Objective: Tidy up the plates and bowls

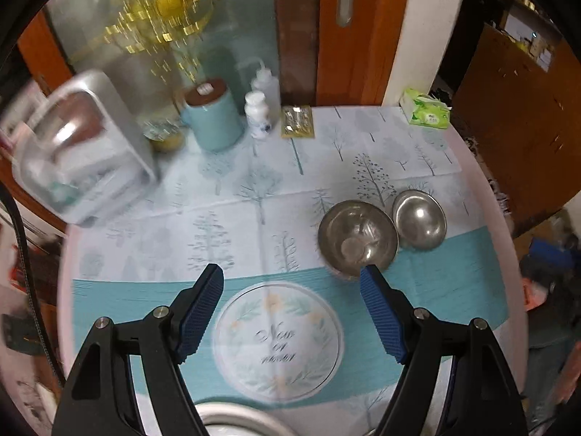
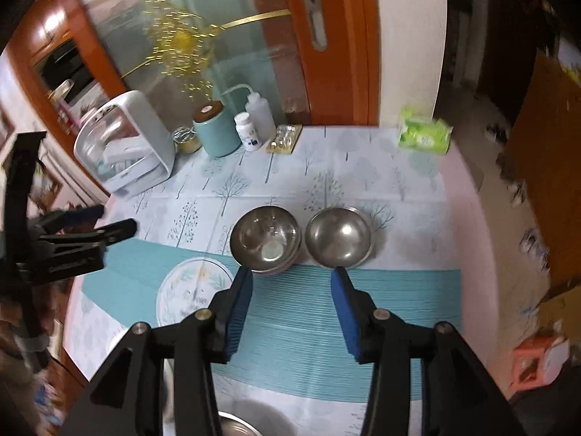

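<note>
While both of your grippers hang above the round table (image 1: 472, 167), neither holds anything. Your left gripper (image 1: 292, 283) has its blue pads (image 1: 203, 312) spread wide with only tablecloth between them; your right gripper (image 2: 292, 287) stands with a narrower gap, also nothing between the pads (image 2: 238, 312).

Two steel bowls sit side by side, near the middle of the cloth. The left bowl (image 2: 265, 241) shows a second rim beneath it in the right wrist view, so it looks like a stack, though you cannot count how many are nested. The right bowl (image 2: 339, 238) stands just beside it; whether their rims touch is hard to tell.

At the bottom edge of the left wrist view a white rim (image 1: 236, 423) is cut off by the frame and the gripper body, so you cannot say whether it is a plate or a bowl. A steel rim (image 2: 236, 425) is cut off likewise in the right wrist view.

Along the far edge, blurred in the left view, stand a white dish rack (image 2: 127, 145), a teal canister (image 2: 216, 129), a white pill bottle (image 2: 247, 130), a squeeze bottle (image 2: 259, 116), a flat packet (image 2: 285, 138) and a green tissue pack (image 2: 423, 134). The rack's contents are too smeared to make out.
</note>
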